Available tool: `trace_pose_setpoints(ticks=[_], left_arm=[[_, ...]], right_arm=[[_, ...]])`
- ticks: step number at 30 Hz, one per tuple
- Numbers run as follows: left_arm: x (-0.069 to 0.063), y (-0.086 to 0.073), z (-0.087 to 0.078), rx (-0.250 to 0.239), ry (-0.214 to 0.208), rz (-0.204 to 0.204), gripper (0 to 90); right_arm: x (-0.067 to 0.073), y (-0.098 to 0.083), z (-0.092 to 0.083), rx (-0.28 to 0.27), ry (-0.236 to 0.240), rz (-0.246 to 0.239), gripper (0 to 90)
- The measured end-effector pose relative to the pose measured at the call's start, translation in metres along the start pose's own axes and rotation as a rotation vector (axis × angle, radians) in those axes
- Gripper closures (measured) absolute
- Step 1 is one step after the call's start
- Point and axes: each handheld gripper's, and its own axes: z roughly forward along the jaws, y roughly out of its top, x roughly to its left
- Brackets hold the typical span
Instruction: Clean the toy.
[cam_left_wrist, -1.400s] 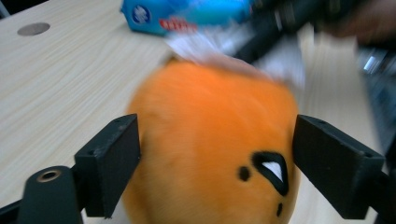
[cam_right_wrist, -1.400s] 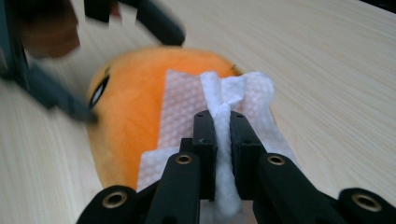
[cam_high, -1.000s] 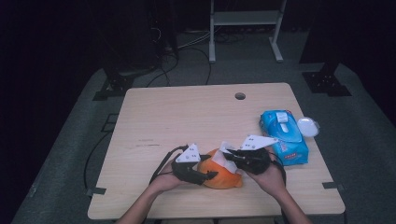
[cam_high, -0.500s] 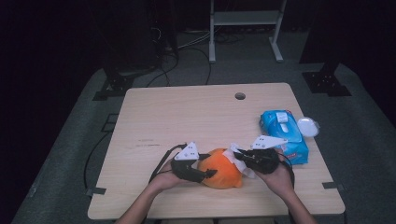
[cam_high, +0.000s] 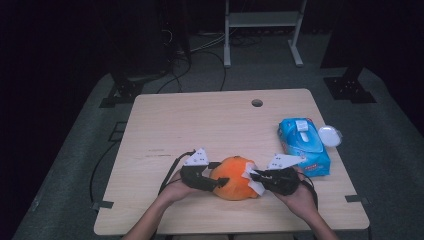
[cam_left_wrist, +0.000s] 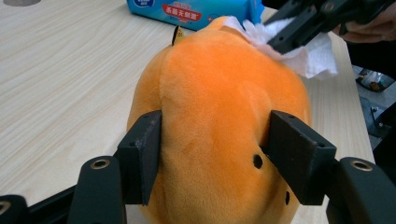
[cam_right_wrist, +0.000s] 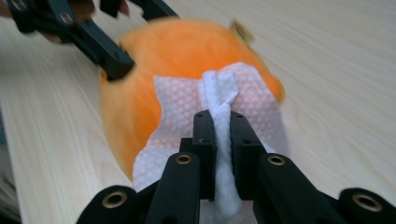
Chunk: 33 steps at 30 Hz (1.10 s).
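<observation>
Toy: the orange plush toy (cam_high: 235, 177) sits near the front edge of the desk (cam_high: 210, 125), between the two grippers.
Left gripper (cam_left_wrist: 212, 154): its fingers (cam_left_wrist: 140, 154) are part-way closed and press into both sides of the plush, denting it.
Right gripper (cam_right_wrist: 218, 140): nearly shut, pinching a bunched fold of the white wipe (cam_right_wrist: 187, 107), which is spread on the toy's top.
Wipe pack: the blue wipe pack (cam_high: 304, 146) lies well to the right, with a white lid (cam_high: 330, 135) just beside it.
Risk, toy: the plush is soft and round, so a hard rub may roll or squeeze it out of the left hold.
Risk, wipe: only a thin fold is pinched; dragging across the fuzzy surface could pull it free or tear it.
Risk, contact: the right gripper works close to the left one, so they could knock together.
</observation>
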Motion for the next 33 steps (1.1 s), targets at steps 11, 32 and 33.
trace_pose_setpoints(ticks=[11, 32, 33], left_arm=[[0.002, -0.001, 0.000, -0.001, 0.008, -0.028, 35.9], [0.002, 0.011, -0.005, -0.001, 0.002, -0.063, 22.3], [0.000, 0.013, -0.006, -0.001, 0.010, -0.041, 22.0]], right_arm=[[0.018, 0.010, -0.005, -0.028, 0.009, -0.064, 81.9], [0.013, 0.008, 0.005, 0.008, -0.029, -0.073, 81.2], [0.011, 0.009, 0.005, 0.008, -0.065, -0.076, 81.2]])
